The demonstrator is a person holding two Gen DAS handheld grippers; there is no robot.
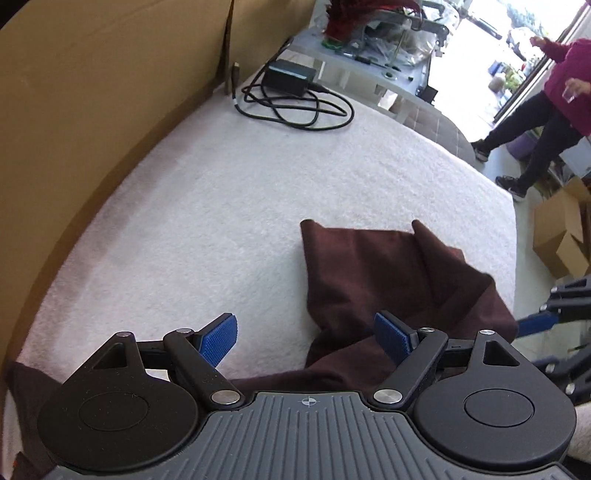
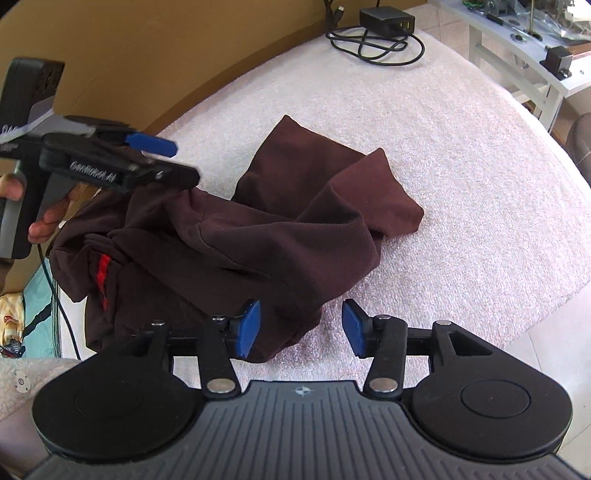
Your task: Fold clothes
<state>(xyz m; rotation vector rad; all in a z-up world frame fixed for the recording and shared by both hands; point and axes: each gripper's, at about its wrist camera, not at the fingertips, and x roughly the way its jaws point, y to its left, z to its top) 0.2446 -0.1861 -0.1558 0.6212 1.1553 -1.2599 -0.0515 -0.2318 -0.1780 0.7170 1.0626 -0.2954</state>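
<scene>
The right gripper [image 2: 301, 328] stands apart at lower centre, a hem of the maroon garment [image 2: 258, 236] between its pads unpinched, apparently let go. The left gripper [image 1: 304, 338], wide apart, hovers over the garment's edge, likely seeking a corner. The garment lies crumpled mid-frame on the white towel-covered table [image 2: 461, 177].

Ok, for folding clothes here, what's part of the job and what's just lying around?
Part of the job:
maroon garment
white towel surface
left gripper
right gripper

Lying about:
black charger and its coiled cable
cardboard boxes
</scene>
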